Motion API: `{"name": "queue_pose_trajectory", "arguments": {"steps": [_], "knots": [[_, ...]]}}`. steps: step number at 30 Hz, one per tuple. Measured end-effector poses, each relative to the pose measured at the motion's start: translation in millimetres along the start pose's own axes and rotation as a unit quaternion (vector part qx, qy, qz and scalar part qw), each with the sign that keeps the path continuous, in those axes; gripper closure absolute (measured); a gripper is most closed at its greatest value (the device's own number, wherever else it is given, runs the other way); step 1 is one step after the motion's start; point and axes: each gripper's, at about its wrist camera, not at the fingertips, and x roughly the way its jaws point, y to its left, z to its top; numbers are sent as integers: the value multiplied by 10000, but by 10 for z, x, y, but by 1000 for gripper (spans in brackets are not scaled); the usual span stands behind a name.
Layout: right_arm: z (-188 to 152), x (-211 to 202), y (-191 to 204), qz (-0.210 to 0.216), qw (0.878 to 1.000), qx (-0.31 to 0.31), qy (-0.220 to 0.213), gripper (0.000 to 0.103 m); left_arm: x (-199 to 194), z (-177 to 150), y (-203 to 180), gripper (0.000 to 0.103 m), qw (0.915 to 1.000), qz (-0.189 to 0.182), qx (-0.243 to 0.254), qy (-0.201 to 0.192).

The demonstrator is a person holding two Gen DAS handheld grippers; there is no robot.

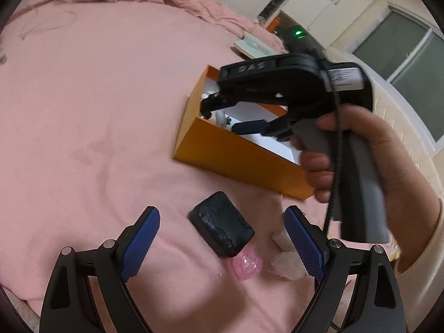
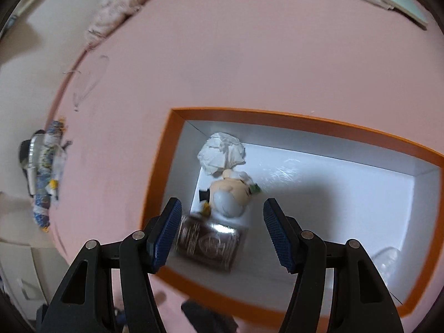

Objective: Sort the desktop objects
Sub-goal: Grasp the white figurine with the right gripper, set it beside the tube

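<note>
Orange box is sitting open on the pink bed at two o'clock from the spread left tongs, which are gripping nothing above a black block. Right tongs are hanging spread over the box's white interior, with a brown packet lying below them, blurred.

The right gripper hangs over the orange box, blocking its near corner; crumpled tissue, a figurine and a brown packet crowd that end. The box's far floor and the pink bedspread left of it lie open.
</note>
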Motion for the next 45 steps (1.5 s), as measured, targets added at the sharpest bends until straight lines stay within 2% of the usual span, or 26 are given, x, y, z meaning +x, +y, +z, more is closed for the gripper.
{"name": "queue_pose_trajectory", "arguments": {"steps": [3,4,6,8,13,18,22,25,31,36,39,42,45], "knots": [[22,131,83,-368,9991,-185,52,41,14,17,76,12,9997,-107,-230,27],[29,141,119,-515,9983,-288,19,51,15,20,88,12,9996,-105,-260,17],[32,139,174,-743,9961,-474,-37,51,14,23,102,12,9995,-99,-288,-4],[17,112,195,-794,9954,-536,-74,51,14,21,93,12,9997,-78,-251,-23],[-93,-182,116,-524,9970,-362,-449,51,-20,-12,78,12,9998,19,-183,-83],[-307,-859,-39,-108,9941,-172,-1066,51,2,-26,102,12,9996,121,-235,-50],[-615,-1394,-206,164,9895,-84,-1430,51,-25,-38,99,12,9996,211,-143,-119],[-949,-1598,-475,184,9892,42,-1453,51,-22,-42,76,12,9995,278,-100,-126],[-1709,-1312,-925,-76,9950,591,-804,51,-15,-84,7,12,9991,401,88,-49],[-2021,-1124,-1192,207,9930,1049,-510,51,32,-115,-88,12,9979,541,364,-4],[-2011,-1035,-1276,466,9897,1231,-564,51,42,-124,-118,12,9975,546,450,3],[-1956,-1032,-1280,404,9886,1247,-735,51,29,-124,-99,12,9976,564,401,-12],[-1911,-1099,-1269,413,9843,1322,-1096,51,28,-121,-57,12,9979,571,311,18]]}}
